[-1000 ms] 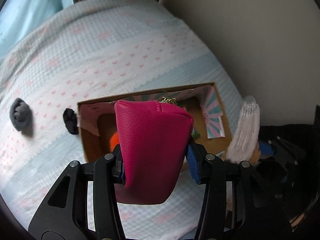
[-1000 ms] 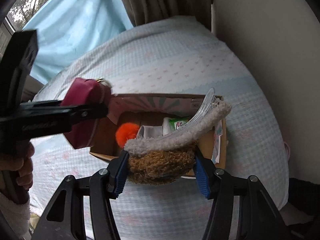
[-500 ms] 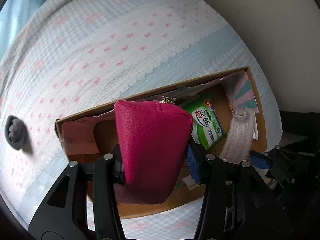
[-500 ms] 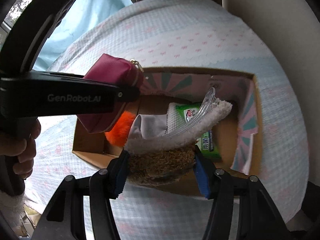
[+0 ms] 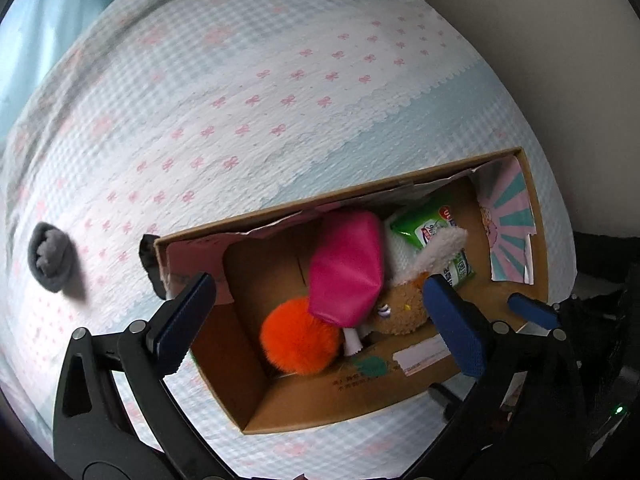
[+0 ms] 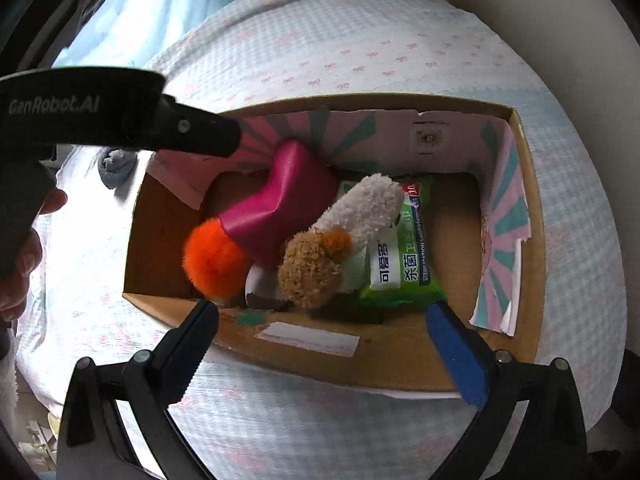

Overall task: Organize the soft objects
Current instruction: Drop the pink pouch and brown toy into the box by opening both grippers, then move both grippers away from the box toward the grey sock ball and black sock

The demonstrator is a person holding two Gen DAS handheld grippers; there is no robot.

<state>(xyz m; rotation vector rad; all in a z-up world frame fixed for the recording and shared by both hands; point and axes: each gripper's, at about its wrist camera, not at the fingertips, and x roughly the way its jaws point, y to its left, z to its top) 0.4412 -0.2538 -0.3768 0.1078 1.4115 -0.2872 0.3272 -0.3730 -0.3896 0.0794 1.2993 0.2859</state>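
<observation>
While both tools hang spread and empty over the bed (image 5: pixel 280 92), the left hand-held gripper (image 5: pixel 320 320) and right hand-held gripper (image 6: pixel 322 332) frame a cardboard box (image 6: pixel 528 240). Inside it lie a pink pouch (image 6: pixel 280 208), an orange pompom (image 6: pixel 212 264), a brown-and-white plush (image 6: pixel 320 264) and a green wipes pack (image 6: pixel 404 256). Only the left view shows a grey sock ball (image 5: pixel 50 256) on the bedspread, well apart from the box.

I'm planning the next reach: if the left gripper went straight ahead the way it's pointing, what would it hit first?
Probably the pink pouch lying in the cardboard box, centred ahead of the open left gripper; depth is hard to judge.
</observation>
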